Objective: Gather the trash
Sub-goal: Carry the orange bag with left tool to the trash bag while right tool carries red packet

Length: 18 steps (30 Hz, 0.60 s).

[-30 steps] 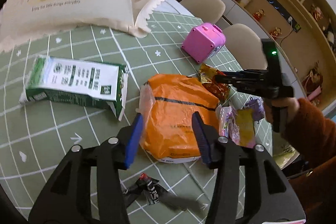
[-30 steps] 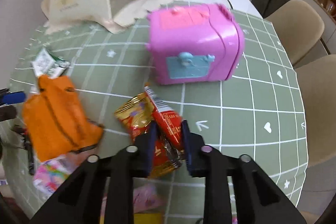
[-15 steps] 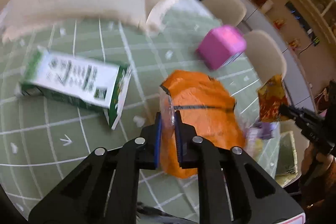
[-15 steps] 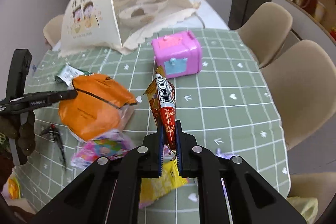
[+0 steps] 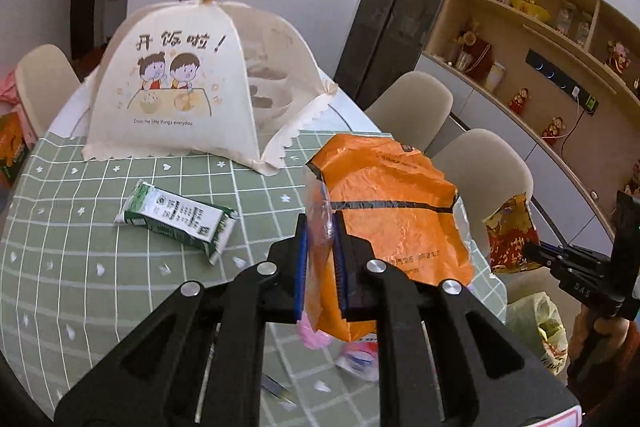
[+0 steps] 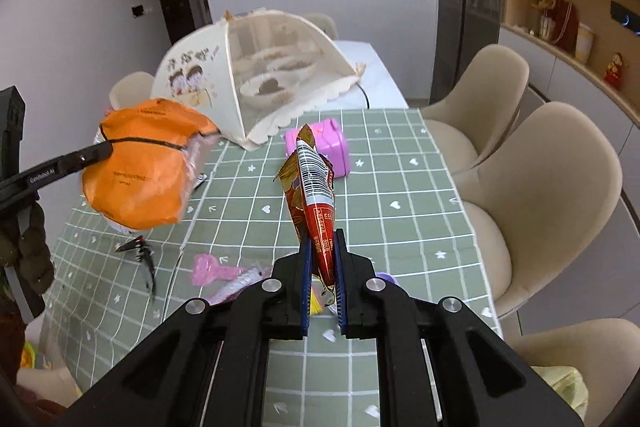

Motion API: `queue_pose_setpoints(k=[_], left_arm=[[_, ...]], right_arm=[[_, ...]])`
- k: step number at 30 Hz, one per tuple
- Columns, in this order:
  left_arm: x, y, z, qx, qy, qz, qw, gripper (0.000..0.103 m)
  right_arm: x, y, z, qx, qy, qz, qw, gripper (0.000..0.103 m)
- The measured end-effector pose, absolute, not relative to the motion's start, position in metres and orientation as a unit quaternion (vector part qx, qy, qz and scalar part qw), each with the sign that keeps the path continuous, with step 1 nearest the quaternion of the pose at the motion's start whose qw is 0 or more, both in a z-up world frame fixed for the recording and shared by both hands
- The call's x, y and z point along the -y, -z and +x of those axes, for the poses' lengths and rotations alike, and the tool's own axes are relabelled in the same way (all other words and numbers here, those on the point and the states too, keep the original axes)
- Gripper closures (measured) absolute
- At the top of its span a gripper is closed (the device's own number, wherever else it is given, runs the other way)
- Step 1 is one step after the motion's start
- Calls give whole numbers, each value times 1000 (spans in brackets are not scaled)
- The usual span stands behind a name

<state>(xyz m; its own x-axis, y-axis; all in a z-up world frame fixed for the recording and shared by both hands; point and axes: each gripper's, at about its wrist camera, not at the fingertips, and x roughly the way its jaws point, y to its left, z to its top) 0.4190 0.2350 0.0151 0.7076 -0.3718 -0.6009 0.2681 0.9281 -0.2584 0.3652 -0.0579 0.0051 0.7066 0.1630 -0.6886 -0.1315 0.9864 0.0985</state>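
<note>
My left gripper (image 5: 322, 227) is shut on the edge of an orange plastic bag (image 5: 392, 211) and holds it above the green checked table (image 5: 80, 259); the bag also shows in the right wrist view (image 6: 140, 171). My right gripper (image 6: 323, 247) is shut on a red and gold snack wrapper (image 6: 314, 195), lifted above the table; the wrapper also shows in the left wrist view (image 5: 510, 235). A green and white milk carton (image 5: 176, 219) lies on its side on the table. Pink wrappers (image 6: 212, 269) and a small black wrapper (image 6: 138, 253) lie on the table.
A cream mesh food cover (image 5: 188, 83) stands over bowls at the far end. A pink toy cube (image 6: 326, 143) sits behind the snack wrapper. Beige chairs (image 6: 540, 187) line the right side. A yellow-green bag (image 5: 540, 331) hangs below the table's edge.
Both grippers have risen from the table with their loads. The orange bag and the snack wrapper now hang higher, and both views take in more of the room.
</note>
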Motion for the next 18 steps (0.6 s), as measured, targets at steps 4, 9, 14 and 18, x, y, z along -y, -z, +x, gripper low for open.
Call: queue_pose_setpoints(k=[4,9,14,18], left_arm=[[-197,-30,380,-332,169,-78,925,92],[-128,-46,328,-317,184,-64,928,92],[-59,-61,282,-301,209,-52,929,92],[-11,-67,256,-295,233,-35,926,91]], right_arm=[[94,-24,321,-345,-93,14,934,92],[156,-38,261,-320,-77,23,944,92],[212,-43,213,-308,-49,12,950,92],[254,-45,180,-298,-22,21,954,92]])
